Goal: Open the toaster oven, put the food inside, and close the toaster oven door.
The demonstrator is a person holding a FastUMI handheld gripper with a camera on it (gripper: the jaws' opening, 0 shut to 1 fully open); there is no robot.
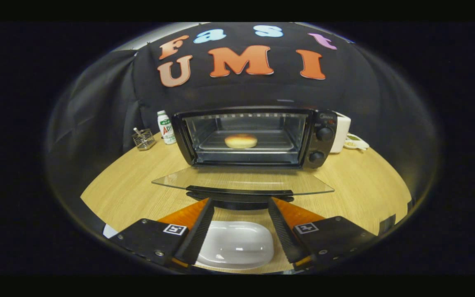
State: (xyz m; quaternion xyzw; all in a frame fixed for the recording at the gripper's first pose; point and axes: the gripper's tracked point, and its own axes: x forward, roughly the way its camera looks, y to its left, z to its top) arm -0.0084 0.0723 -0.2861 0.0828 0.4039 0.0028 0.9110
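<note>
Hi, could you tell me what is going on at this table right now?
A person is working a toaster oven with hand-held tongs. The glass door is folded down flat and the bun already sits on the tray inside. The tongs are open, holding nothing, their tips just short of the door's handle, with an empty white plate below them. Closing the door looks like the step left.

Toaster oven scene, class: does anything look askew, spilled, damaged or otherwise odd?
Nothing stands out. The toaster oven sits square, its glass door folded flat open, the bun centred on the tray. The open gripper holds nothing, above an empty white plate.
</note>
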